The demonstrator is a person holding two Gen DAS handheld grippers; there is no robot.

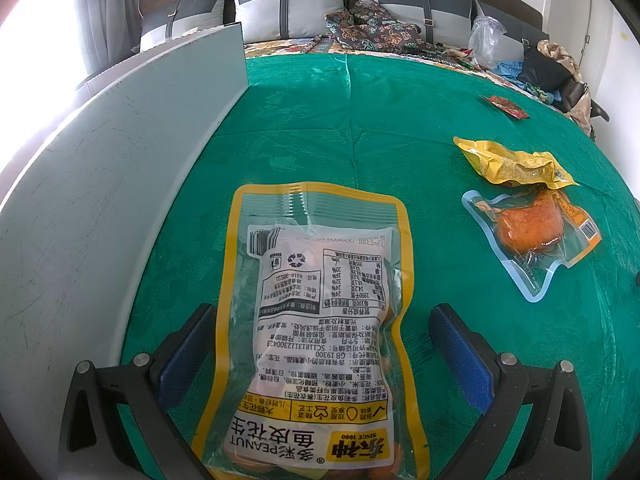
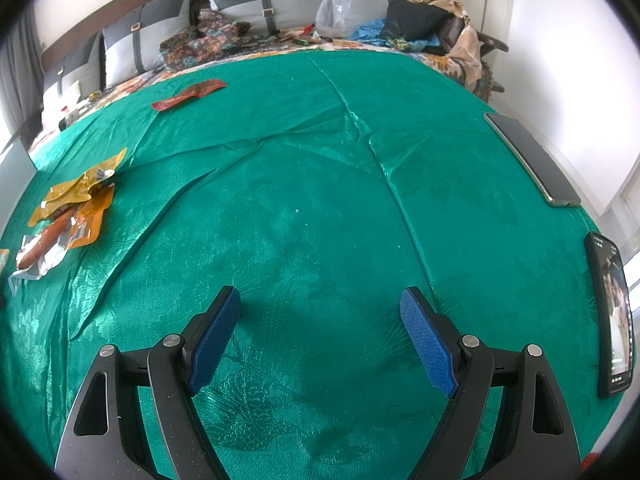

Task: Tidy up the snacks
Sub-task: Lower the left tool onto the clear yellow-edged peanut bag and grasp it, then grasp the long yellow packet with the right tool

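Note:
A yellow-edged clear peanut bag (image 1: 320, 320) lies back-side up on the green cloth (image 1: 320, 120), between the blue pads of my open left gripper (image 1: 324, 328); the pads stand apart from its edges. To the right lie a crumpled yellow packet (image 1: 516, 164), a clear pouch with an orange snack (image 1: 532, 236) and, farther back, a red packet (image 1: 506, 106). My right gripper (image 2: 320, 312) stands open over bare cloth. In the right wrist view the yellow packet (image 2: 80, 188), the orange pouch (image 2: 52, 240) and the red packet (image 2: 188, 94) lie at the left.
A grey-white box wall (image 1: 120, 184) rises along the left. Two phones (image 2: 532, 156) (image 2: 612, 312) lie at the cloth's right edge. Pillows (image 1: 288, 4), a patterned fabric (image 1: 372, 26), a plastic bag (image 2: 334, 4) and clothes (image 2: 436, 20) crowd the far end.

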